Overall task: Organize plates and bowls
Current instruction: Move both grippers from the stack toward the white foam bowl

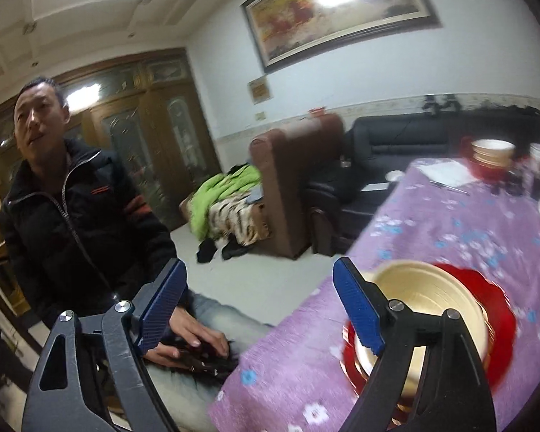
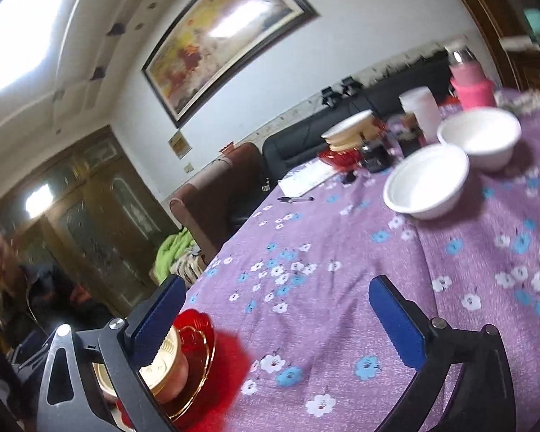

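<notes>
A gold bowl (image 1: 428,309) sits on stacked red plates (image 1: 496,309) near the table's left edge. My left gripper (image 1: 259,306) is open and empty, its right finger beside the bowl's rim. In the right wrist view the same gold bowl (image 2: 167,356) and red plates (image 2: 226,363) lie by the left finger of my right gripper (image 2: 280,320), which is open and empty over the cloth. Two white bowls (image 2: 426,183) (image 2: 480,136) stand further back. A stack of bowls on red plates (image 2: 349,136) stands at the far end.
The table wears a purple flowered cloth (image 2: 342,270). A pink flask (image 2: 471,79), white cups (image 2: 419,108), paper and a pen (image 2: 295,199) are at the far end. A seated man (image 1: 64,198) is at the left. Sofas (image 1: 432,136) stand behind.
</notes>
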The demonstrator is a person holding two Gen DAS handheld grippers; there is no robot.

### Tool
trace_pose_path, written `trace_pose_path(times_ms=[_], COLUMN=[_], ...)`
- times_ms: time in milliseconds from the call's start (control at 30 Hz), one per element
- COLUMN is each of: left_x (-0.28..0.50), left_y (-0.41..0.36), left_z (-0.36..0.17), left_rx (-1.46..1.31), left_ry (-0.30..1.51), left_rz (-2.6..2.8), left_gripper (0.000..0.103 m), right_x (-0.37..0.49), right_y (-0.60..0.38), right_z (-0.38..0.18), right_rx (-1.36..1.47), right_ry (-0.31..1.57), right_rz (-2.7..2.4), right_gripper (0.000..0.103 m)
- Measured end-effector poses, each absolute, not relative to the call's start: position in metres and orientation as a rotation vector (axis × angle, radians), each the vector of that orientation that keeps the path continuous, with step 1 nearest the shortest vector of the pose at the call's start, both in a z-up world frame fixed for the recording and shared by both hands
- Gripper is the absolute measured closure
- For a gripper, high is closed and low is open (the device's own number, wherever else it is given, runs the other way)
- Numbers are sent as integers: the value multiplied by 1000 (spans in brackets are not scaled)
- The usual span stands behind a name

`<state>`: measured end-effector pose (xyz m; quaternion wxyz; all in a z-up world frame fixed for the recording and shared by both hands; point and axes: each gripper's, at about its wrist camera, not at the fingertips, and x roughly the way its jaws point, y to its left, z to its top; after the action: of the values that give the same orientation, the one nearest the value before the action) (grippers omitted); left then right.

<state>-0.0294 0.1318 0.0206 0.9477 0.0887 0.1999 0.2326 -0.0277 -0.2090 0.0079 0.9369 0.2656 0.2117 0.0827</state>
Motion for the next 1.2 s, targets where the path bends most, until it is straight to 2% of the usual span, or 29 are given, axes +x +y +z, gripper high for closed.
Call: trace_pose_path(times_ms=[167,633,833,1000,1200], left_x=[1,-3,-31,-55,-40], left_y=[141,128,128,90,17], left_z=[0,-46,-5,49,74], left_rx=[225,282,187,66,-50], left_ry=[484,642,543,448,502], left_rz=[559,549,515,259,-80], left_gripper=[18,18,18,18,18], right_x=[-22,-20,-18,-15,-19], right_y=[-212,-207,-216,-220,-232], right_z=[-1,-6,-9,-12,1], right_rx=[581,546,603,649,563], right_ry=[480,527,551,582,580], right_rz=[196,196,206,215,165], right_gripper=[1,1,1,1,1])
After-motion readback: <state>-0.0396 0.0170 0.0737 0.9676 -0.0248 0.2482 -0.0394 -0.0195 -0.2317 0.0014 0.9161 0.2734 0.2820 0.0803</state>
